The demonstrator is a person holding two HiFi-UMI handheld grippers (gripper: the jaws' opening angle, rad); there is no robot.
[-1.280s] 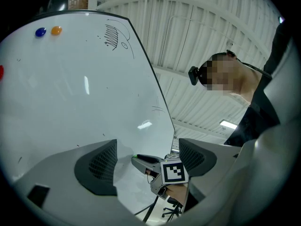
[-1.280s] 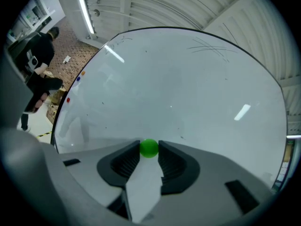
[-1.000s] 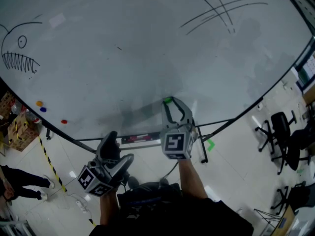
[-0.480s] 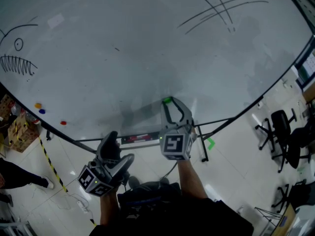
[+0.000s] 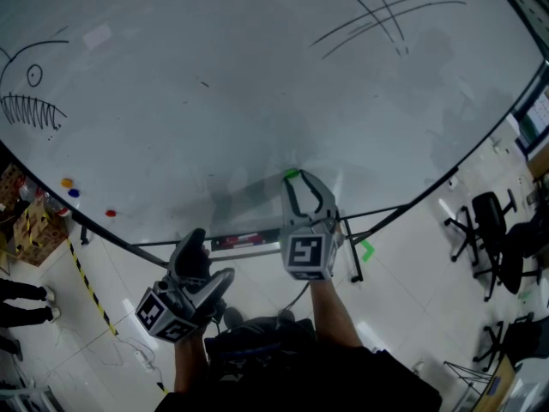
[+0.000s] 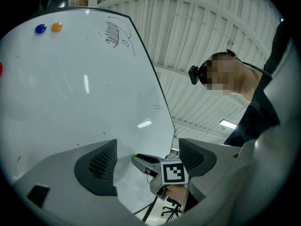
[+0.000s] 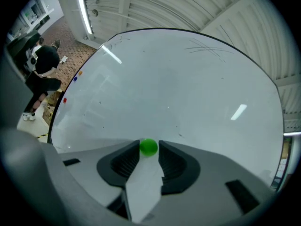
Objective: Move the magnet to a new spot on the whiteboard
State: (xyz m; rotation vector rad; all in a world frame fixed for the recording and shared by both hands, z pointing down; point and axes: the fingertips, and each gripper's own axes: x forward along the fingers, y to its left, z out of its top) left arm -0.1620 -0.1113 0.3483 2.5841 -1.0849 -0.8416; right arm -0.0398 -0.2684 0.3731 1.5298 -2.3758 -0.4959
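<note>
The right gripper has its two jaws closed on the small green magnet, which sits right at the tips of the jaws, between the two pads. The tips are pointed at the lower part of the whiteboard, and the magnet is at the board surface or just in front of it; I cannot tell from these views if it touches the board or is already lifted off.

The left gripper is held lower and to the left of the right one, away from the board, with its jaws spread wide and nothing between them.

In my judgement the grasp is done, so the first part of the task is complete. What is left is to carry the magnet to another free place on the board, press it on and then open the jaws. There is much bare white surface above and on both sides of the right gripper, so a new spot is easy to find
</note>
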